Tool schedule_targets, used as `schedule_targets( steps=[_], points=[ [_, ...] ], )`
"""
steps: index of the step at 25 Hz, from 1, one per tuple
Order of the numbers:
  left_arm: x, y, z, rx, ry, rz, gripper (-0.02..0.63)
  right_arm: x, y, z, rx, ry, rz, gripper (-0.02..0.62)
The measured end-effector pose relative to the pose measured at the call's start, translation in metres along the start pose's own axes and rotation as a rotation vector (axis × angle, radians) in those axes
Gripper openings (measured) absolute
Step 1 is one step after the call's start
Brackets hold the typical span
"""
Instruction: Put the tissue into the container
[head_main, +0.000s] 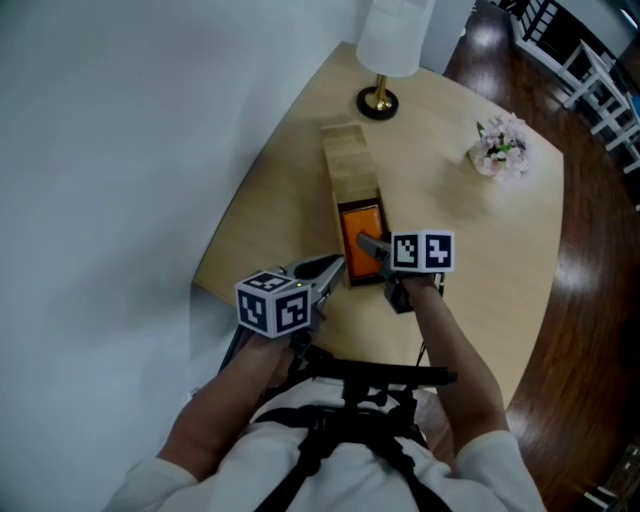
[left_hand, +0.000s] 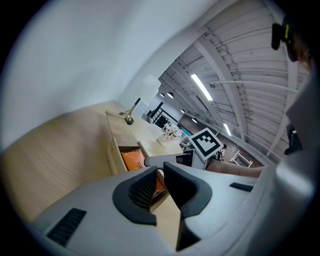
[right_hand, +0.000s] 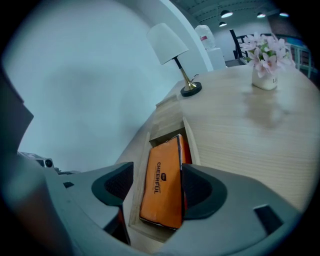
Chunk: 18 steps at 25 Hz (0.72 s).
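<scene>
Pale wood table (head_main: 480, 230). Orange tissue pack (right_hand: 162, 185) lies tilted in the open end of the wooden container (head_main: 345, 150). Right gripper (right_hand: 157, 175): jaws wide, straddling the pack, one pad against its edge. Left gripper (left_hand: 160, 169): jaws nearly together, empty, near the container's corner. Likely risk: on withdrawal the touching pad drags the pack out, or the unbraced container slides.

Soft, even light fills the head view, bright and slightly cool. The wall (head_main: 150, 150) reads pale blue-white, and the table (head_main: 470, 210) shows only faint shadows. The lamp (head_main: 390, 40) shade is nearly blown out. White glare streaks the dark glossy floor (head_main: 490, 40) at upper right.

Both tool views are fisheye, with straight lines bowing and black vignettes at the corners. In the left one, ceiling strip lights (left_hand: 202, 87) burn bright, and the left tool (left_hand: 161, 172) is soft close to the lens. In the right one, the pack (right_hand: 162, 185) print is sharp, while the flowers (right_hand: 267, 52) blur near the edge.
</scene>
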<state>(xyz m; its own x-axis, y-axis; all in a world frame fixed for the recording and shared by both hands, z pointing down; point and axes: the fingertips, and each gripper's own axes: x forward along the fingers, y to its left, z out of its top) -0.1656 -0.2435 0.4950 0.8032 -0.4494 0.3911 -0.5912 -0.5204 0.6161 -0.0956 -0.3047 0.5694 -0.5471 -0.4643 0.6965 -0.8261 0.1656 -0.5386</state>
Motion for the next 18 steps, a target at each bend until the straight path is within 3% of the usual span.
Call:
schedule_targets(
  steps=[18],
  points=[
    [0.012,-0.028,0.005,0.021,-0.016,-0.010,0.028,-0.032,-0.006,0.015,0.019,-0.084,0.028,0.316]
  ],
)
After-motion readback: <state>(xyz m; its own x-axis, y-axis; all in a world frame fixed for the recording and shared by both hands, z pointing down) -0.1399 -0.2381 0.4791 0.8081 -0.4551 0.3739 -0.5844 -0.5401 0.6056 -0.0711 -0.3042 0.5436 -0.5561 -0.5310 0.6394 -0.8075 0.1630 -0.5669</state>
